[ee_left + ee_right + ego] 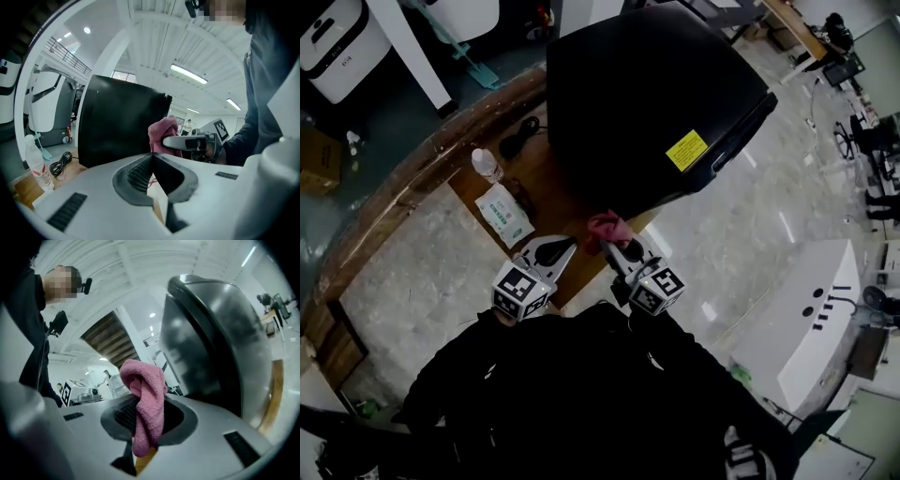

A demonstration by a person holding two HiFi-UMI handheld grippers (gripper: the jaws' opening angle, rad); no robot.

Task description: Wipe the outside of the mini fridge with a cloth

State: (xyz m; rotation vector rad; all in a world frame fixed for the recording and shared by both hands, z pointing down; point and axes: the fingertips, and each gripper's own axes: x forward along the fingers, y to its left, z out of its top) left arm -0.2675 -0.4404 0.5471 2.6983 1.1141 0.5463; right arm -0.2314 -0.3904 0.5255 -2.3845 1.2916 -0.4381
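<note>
Mini fridge [656, 94]: glossy black, yellow sticker [686, 150] | pink cloth [145, 399] in right gripper [143, 423]

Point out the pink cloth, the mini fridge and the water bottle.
pink cloth [145, 404], right gripper view, folded middle
mini fridge [647, 98], head view, large black face
water bottle [489, 169], head view, clear body

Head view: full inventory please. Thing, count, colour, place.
mini fridge: 1, black, standing on the counter
label: 1, yellow, on the fridge
counter: 1, brown wood, curved edge
water bottle: 1, clear with a white cap, on the counter left of the fridge
packet: 1, white and green, lying beside the bottle
cable: 1, black, coiled beside the fridge
cloth: 1, pink, by the fridge's near edge
left hand-held gripper: 1, white, jaws together, empty
right hand-held gripper: 1, white, clamped on the cloth
</note>
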